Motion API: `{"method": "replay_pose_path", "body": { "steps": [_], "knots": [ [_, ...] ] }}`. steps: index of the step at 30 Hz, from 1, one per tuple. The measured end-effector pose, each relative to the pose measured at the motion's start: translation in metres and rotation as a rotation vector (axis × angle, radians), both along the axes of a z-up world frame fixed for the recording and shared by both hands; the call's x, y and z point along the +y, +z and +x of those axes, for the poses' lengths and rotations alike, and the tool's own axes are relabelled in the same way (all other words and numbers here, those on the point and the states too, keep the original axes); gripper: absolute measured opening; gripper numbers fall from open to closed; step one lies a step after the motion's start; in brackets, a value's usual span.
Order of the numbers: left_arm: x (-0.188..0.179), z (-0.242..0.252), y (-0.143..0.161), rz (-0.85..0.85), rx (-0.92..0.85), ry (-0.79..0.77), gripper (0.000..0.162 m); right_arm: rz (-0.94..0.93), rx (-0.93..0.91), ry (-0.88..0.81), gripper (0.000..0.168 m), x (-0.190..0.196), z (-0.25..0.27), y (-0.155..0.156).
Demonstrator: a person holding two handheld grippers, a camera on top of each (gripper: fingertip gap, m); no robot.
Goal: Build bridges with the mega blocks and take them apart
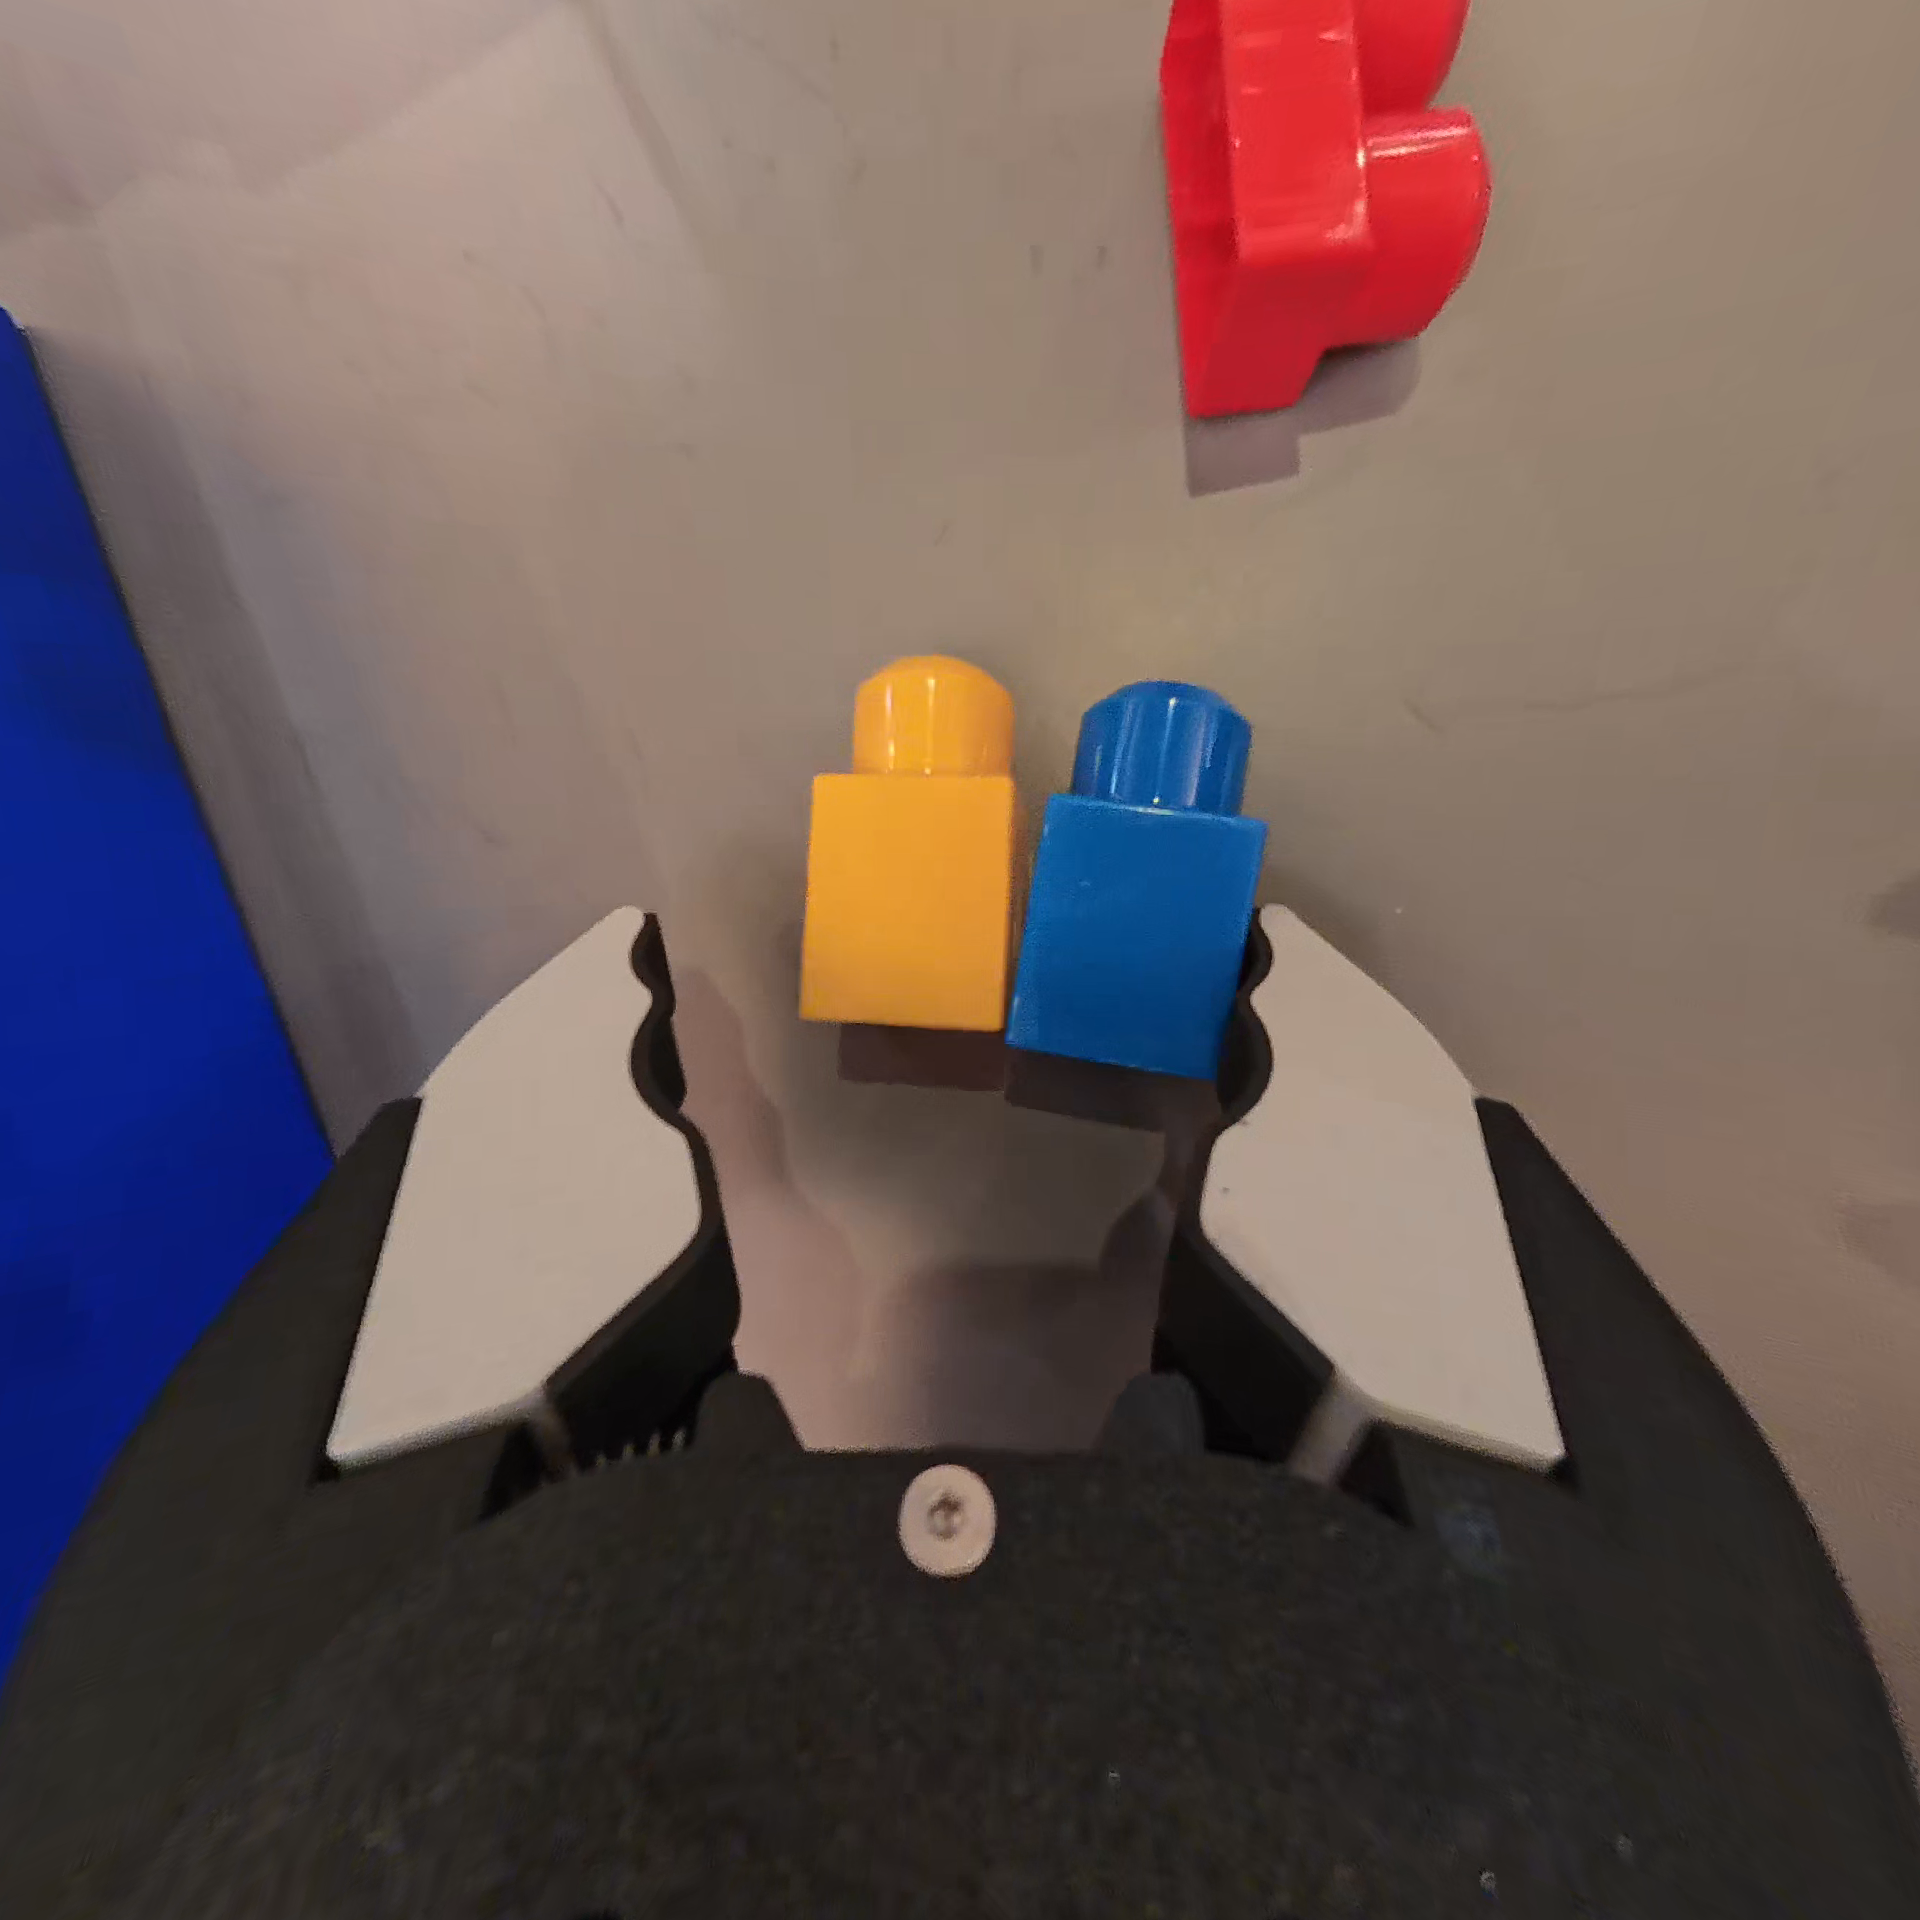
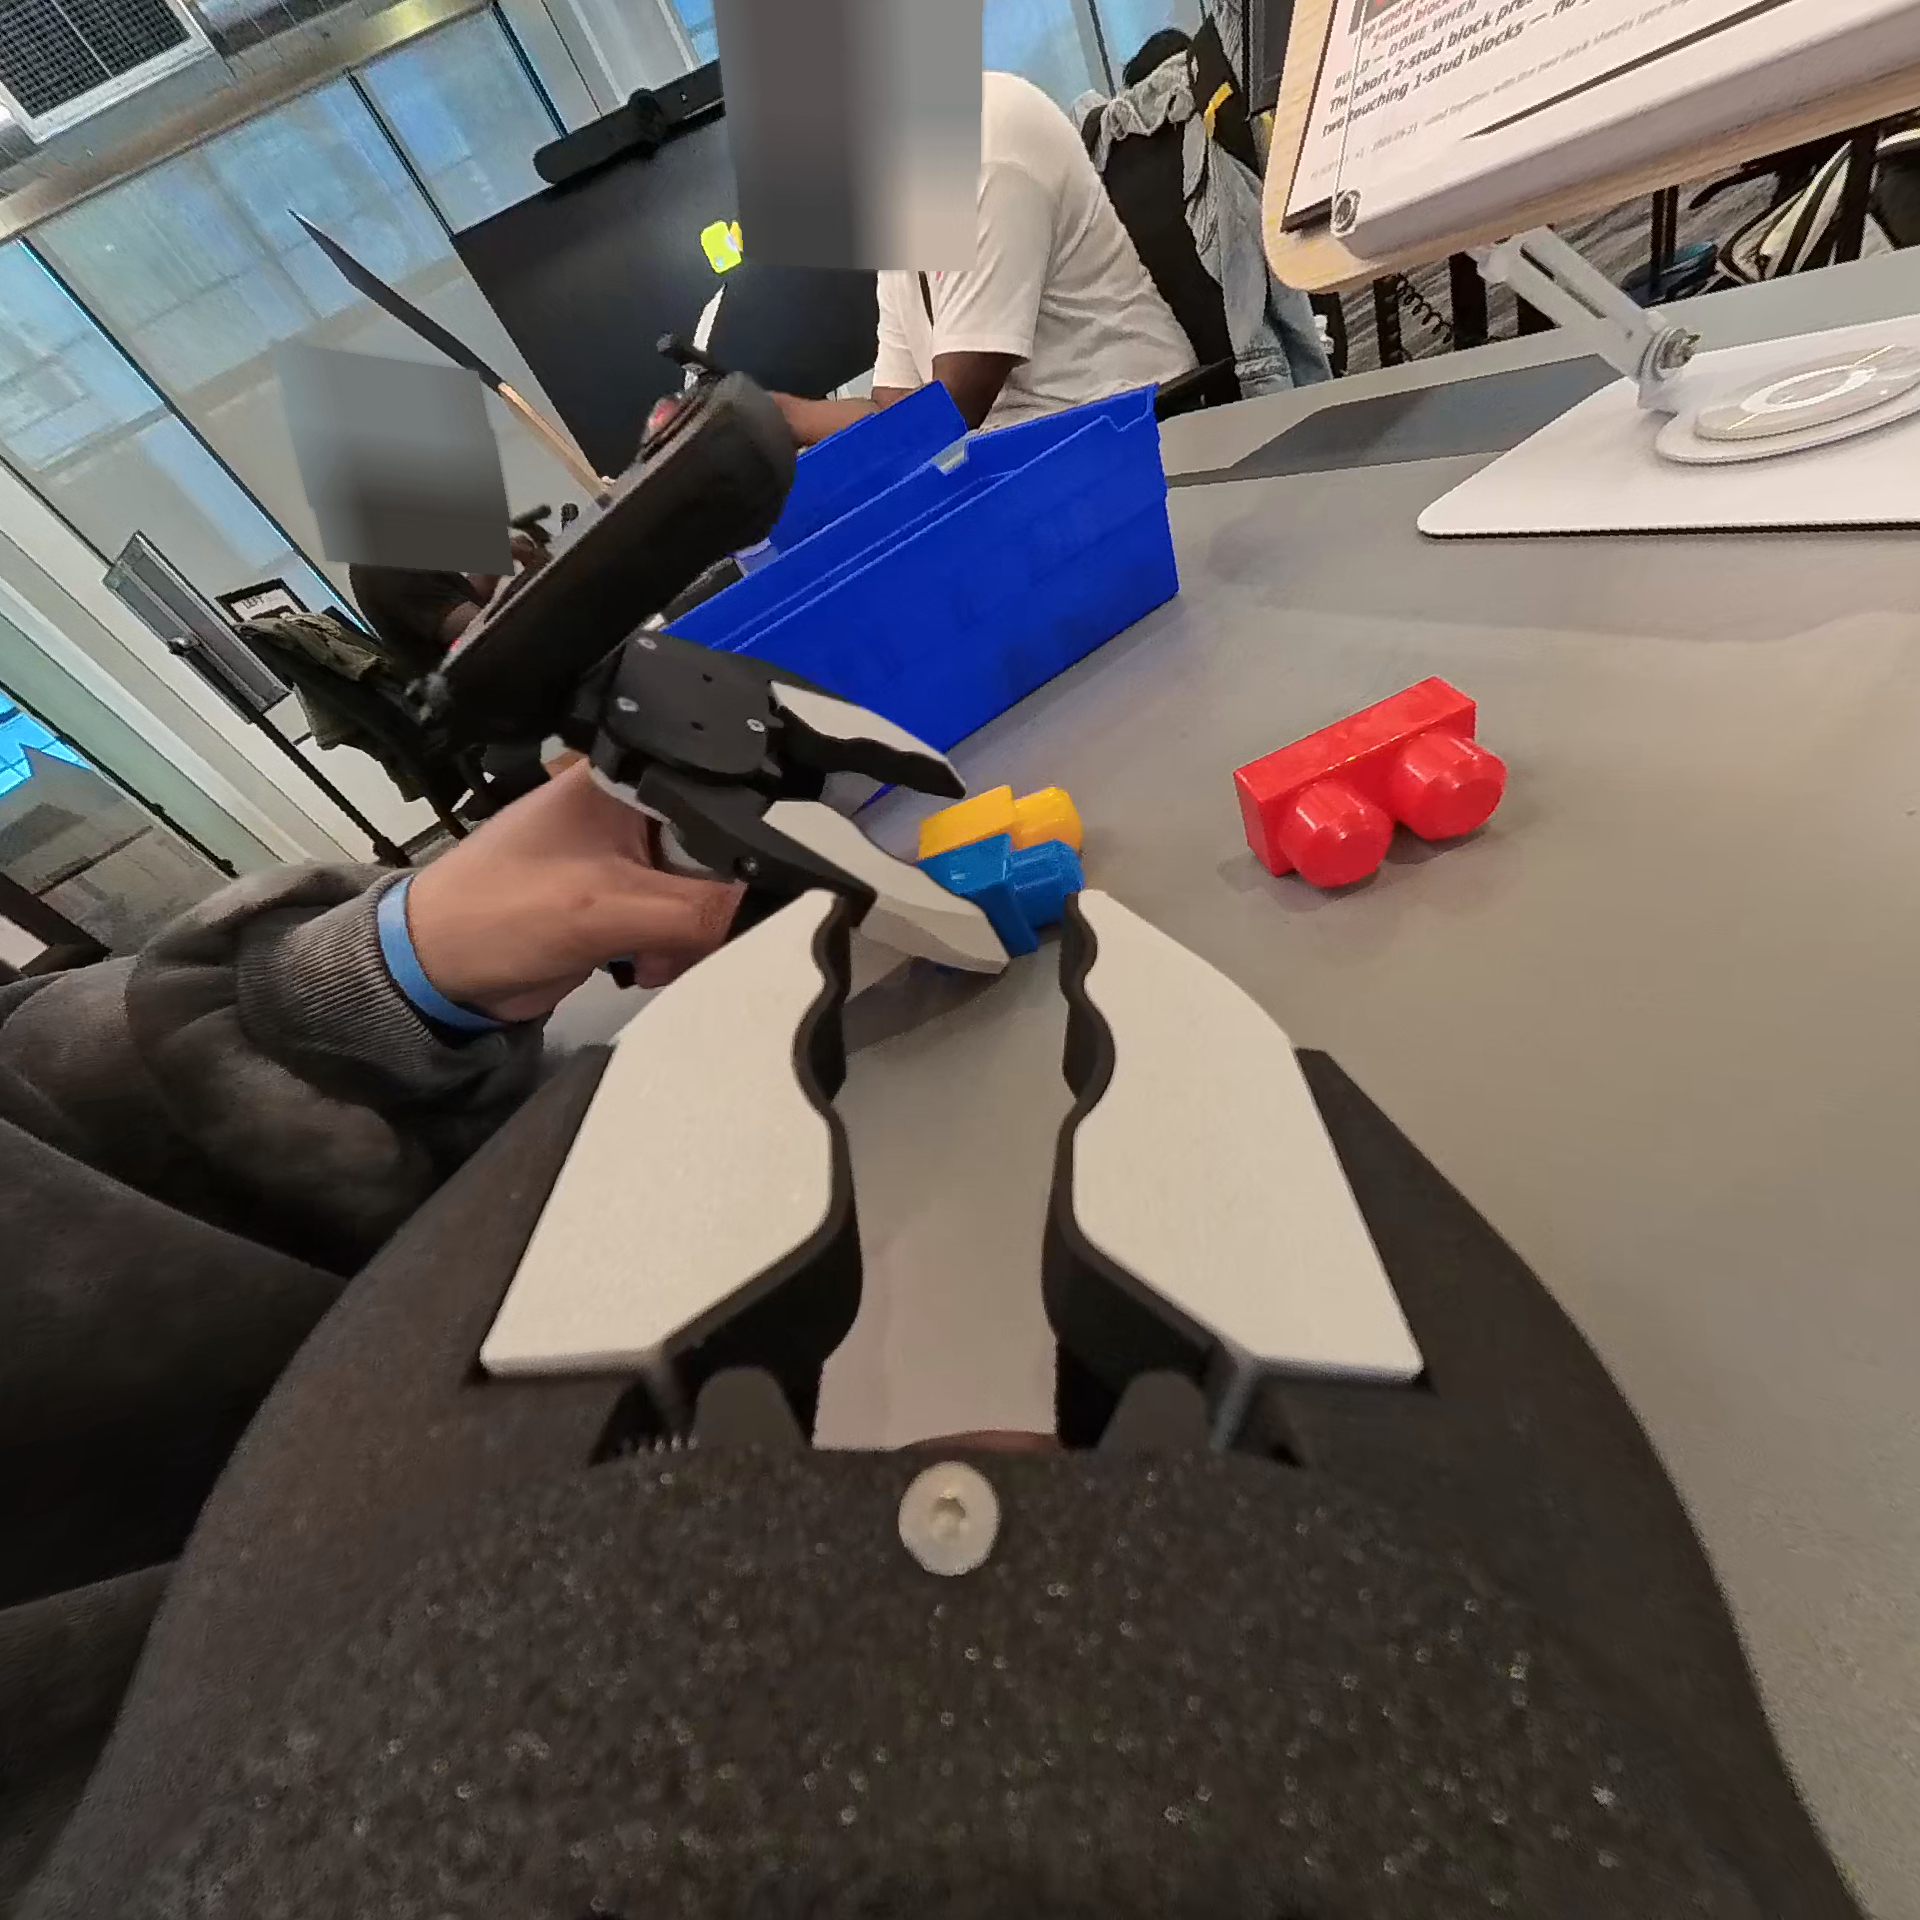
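Yellow block (image 1: 906, 899) beside blue block (image 1: 1135, 935), seemingly touching.

We read this as a shared office or lab workspace: grey worktable (image 2: 1558, 727), blue plastic bin (image 2: 966, 582), an instruction sheet on a stand (image 2: 1558, 114) with a white base plate (image 2: 1714, 457). Behind, a seated person in a white shirt (image 2: 1049, 270), glass partition walls (image 2: 156, 343), jackets over chairs.

Both views are evenly and softly lit from above, short dim shadows are cast under the blocks (image 1: 1029, 914) onto the table (image 1: 623, 520), and edges are bent and slightly blurred by the wide-angle lens.
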State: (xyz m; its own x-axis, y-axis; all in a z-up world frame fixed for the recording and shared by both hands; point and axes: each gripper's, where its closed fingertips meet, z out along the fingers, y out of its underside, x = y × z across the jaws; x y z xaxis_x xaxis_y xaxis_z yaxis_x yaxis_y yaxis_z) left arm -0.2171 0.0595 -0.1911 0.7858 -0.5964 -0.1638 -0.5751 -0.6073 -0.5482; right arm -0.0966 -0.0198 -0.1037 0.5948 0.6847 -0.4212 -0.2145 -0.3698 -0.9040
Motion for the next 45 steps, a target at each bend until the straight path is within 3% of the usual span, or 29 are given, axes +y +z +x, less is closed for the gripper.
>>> {"method": "replay_pose_path", "body": {
  "steps": [8,12,21,31,39,43,45],
  "knots": [
    [-0.004,0.007,-0.002,-0.104,0.045,-0.076,0.101,-0.002,0.0,0.007,0.039,0.0,-0.001,0.0],
    [-0.009,0.011,-0.005,-0.184,0.022,-0.075,0.089,-0.004,0.006,0.009,0.039,-0.001,-0.001,0.0],
    [-0.011,0.013,-0.008,-0.287,0.029,-0.078,0.078,-0.007,0.014,0.016,0.039,-0.001,-0.001,0.0],
    [-0.007,0.009,-0.004,-0.243,0.037,-0.129,0.075,-0.007,0.017,0.018,0.039,-0.002,-0.001,0.0],
    [0.007,0.017,0.069,0.16,-0.306,-0.239,0.075,-0.004,0.003,0.0,0.039,0.001,0.001,0.0],
    [0.002,0.009,0.071,0.143,-0.471,-0.268,0.075,0.006,-0.113,-0.051,0.043,0.02,0.006,-0.004],
    [-0.004,0.005,0.067,0.118,-0.523,-0.285,0.075,0.002,-0.296,-0.079,0.059,0.038,0.011,-0.014]
  ]
}}
